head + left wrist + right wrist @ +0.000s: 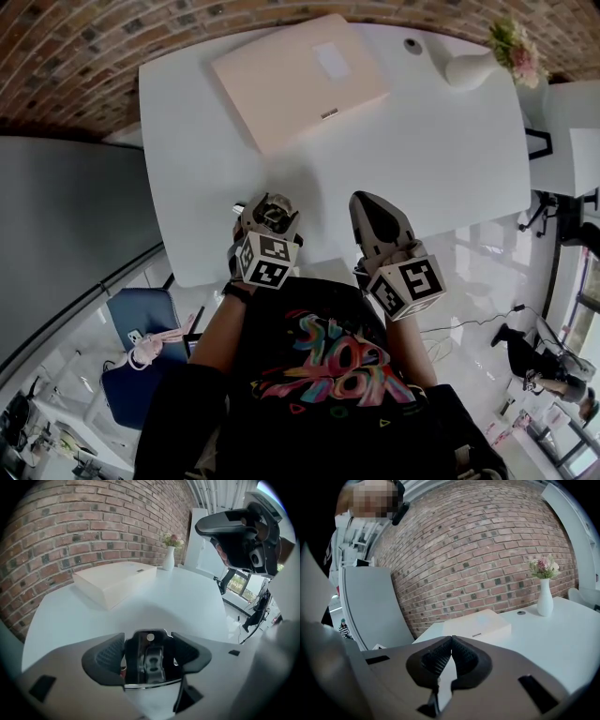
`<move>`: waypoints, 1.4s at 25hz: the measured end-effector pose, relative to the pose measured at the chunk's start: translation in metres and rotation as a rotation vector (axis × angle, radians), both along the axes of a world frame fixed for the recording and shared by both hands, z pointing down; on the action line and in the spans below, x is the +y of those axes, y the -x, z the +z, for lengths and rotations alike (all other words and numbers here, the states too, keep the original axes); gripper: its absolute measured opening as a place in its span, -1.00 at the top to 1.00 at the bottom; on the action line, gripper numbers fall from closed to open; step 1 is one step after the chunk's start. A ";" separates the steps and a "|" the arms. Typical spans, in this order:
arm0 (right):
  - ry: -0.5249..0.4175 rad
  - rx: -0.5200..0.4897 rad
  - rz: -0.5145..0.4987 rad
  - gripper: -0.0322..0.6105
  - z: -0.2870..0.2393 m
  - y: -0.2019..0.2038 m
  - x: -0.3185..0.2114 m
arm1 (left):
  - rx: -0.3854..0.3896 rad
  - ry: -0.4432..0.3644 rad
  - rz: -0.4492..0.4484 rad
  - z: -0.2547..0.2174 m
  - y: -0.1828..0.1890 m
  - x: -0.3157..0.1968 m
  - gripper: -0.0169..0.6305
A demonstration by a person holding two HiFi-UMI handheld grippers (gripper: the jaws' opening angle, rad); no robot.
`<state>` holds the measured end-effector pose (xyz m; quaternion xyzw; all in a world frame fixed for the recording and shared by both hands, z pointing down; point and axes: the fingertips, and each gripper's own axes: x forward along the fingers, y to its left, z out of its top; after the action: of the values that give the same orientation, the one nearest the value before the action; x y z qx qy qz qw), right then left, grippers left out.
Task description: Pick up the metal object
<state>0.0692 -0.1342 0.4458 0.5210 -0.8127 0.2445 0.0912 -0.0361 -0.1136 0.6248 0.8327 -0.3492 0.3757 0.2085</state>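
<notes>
Metal object (149,660), dark with a shiny chrome middle and a pale round dot on top, sits clamped between the ribbed black pads (104,657) of our left gripper (148,645) at the near edge of the white table (422,141). Our right gripper (451,643) hangs beside it, jaw tips pressed together on nothing. Farther off lie a flat beige box (298,80), its small label too fine for us to read, and a white vase of flowers (472,67).
</notes>
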 end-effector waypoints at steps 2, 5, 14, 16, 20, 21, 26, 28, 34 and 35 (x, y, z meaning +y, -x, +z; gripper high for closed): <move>-0.004 -0.001 -0.007 0.84 0.000 0.001 -0.001 | -0.011 0.003 0.002 0.002 0.000 0.001 0.05; -0.004 0.002 -0.017 0.84 -0.001 0.002 -0.001 | -0.027 0.018 0.003 0.003 0.001 0.004 0.05; -0.003 0.011 -0.029 0.84 -0.004 0.000 -0.002 | -0.036 0.027 0.017 0.003 0.002 0.004 0.05; -0.006 0.010 -0.028 0.84 -0.005 0.000 -0.002 | -0.026 0.026 0.010 0.000 0.002 0.003 0.05; -0.011 0.006 -0.026 0.84 -0.006 -0.001 -0.002 | -0.011 0.009 -0.004 -0.006 0.002 0.001 0.05; -0.012 0.004 -0.025 0.84 -0.007 -0.001 -0.002 | -0.009 0.005 -0.007 -0.008 0.002 0.000 0.05; -0.026 -0.005 -0.033 0.84 -0.012 0.002 -0.003 | 0.005 -0.017 -0.029 -0.020 0.005 -0.005 0.05; -0.032 -0.008 -0.037 0.84 -0.013 0.003 -0.005 | 0.012 -0.027 -0.042 -0.025 0.007 -0.008 0.05; -0.055 -0.012 -0.054 0.84 -0.021 0.005 -0.008 | 0.033 -0.072 -0.082 -0.046 0.014 -0.017 0.05; -0.060 -0.012 -0.058 0.84 -0.022 0.005 -0.009 | 0.037 -0.080 -0.088 -0.050 0.016 -0.019 0.05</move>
<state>0.0640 -0.1432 0.4235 0.4983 -0.8348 0.2206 0.0779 -0.0518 -0.1322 0.5743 0.8309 -0.3965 0.3366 0.1977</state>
